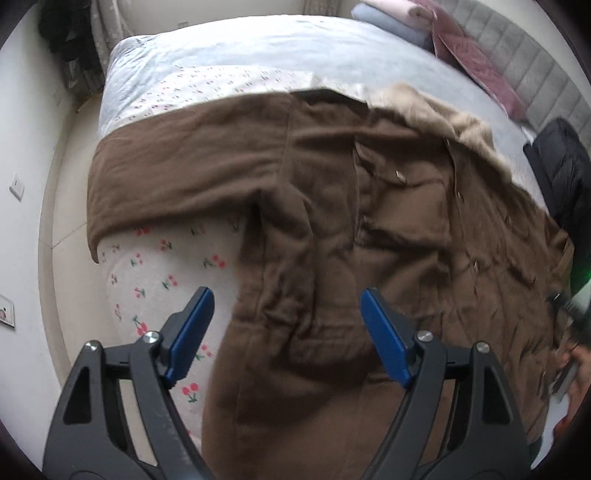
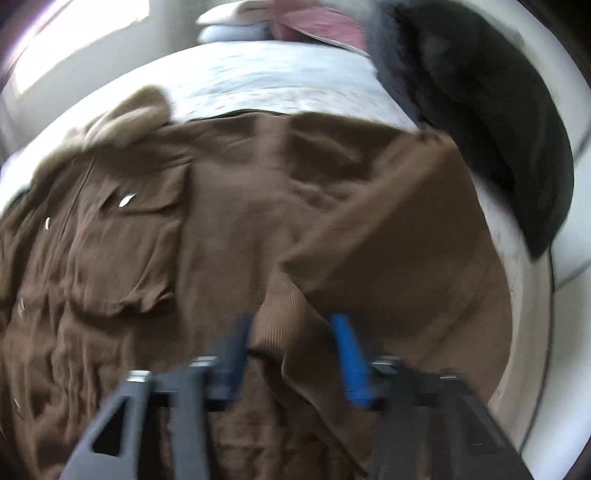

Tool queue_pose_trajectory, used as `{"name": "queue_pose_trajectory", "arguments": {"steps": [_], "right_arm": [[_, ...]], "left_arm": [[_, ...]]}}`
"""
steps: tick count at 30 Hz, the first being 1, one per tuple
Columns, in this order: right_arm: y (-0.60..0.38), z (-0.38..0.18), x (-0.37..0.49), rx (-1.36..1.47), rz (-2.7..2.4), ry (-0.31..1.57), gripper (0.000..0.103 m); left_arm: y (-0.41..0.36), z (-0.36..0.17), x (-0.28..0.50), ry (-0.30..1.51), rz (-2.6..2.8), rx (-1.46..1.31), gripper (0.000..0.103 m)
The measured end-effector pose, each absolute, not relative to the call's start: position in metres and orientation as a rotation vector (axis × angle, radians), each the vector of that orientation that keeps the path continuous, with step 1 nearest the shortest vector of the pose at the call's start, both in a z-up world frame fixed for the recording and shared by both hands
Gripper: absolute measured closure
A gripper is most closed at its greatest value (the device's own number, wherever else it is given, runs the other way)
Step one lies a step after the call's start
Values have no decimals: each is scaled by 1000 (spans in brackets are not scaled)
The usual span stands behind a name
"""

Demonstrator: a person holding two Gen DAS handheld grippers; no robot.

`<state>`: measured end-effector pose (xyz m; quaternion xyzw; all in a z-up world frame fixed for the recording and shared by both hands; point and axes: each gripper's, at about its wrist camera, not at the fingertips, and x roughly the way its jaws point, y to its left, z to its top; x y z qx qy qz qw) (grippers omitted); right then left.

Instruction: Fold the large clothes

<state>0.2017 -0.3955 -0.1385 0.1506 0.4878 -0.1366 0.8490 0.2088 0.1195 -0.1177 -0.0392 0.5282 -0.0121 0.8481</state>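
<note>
Brown fabric filled most of both views: a large brown coat (image 1: 332, 221) lay spread across a bed (image 1: 258, 48), over a white sheet printed with small red cherries (image 1: 155, 280). In the left wrist view the coat ran from the left edge of the mattress to the right, its pale fur-trimmed hood (image 1: 443, 110) bunched at the upper right and a sleeve (image 1: 288, 266) lying folded down the middle toward the camera. The left gripper (image 1: 287, 306) hung above that sleeve with its blue pads (image 1: 188, 339) spread wide, nothing between them and no cloth touching them. A black padded garment (image 1: 561, 166) sat at the right edge of the bed, just beside the coat, and pink and pale blue bedding (image 1: 424, 22) was heaped near the grey headboard (image 1: 517, 66). The right wrist view was blurred, yet it showed the right gripper (image 2: 295, 332) drawn in on a ribbed cuff (image 2: 288, 325) of the coat's other sleeve, the knit bunched between the two pads, with the blue one (image 2: 351, 362) pressed against its right side. From that cuff the sleeve rose up and to the right across the coat's body. A flapped chest pocket (image 2: 147, 221) with metal snaps showed to the left, and the black garment (image 2: 480, 129) lay beyond the coat at the upper right.
</note>
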Motion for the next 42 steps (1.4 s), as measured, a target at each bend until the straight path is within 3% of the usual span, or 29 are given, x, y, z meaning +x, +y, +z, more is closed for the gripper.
{"name": "queue_pose_trajectory", "arguments": {"steps": [3,14,17,19,20,21,23,34,42], "right_arm": [[-430,-112,177,439,-271,936,95],[-581,15,132,309,-679,778,95],[-613,37,115,300,-894,744,89],[-622,46,95,391,-932,692,78],[-622,47,87,444,-889,673,65],[-620,46,80,486,-816,674,49],[-606,38,76,520,-669,711,37],[-477,-56,28,668,-12,1070,36],[-437,-102,-16,714,87,1173,36]], "left_arm": [[113,-121,209,1115,-45,-48,21],[105,-115,199,1111,-67,-29,21],[111,-107,192,1106,-57,-37,21],[116,-101,186,1102,-61,-46,21],[119,-96,182,1100,-66,-49,21],[121,-94,179,1098,-70,-48,21],[126,-87,170,1098,-80,-40,21],[161,-75,104,1172,-240,-193,21],[179,-110,65,1253,-335,-264,21]]}}
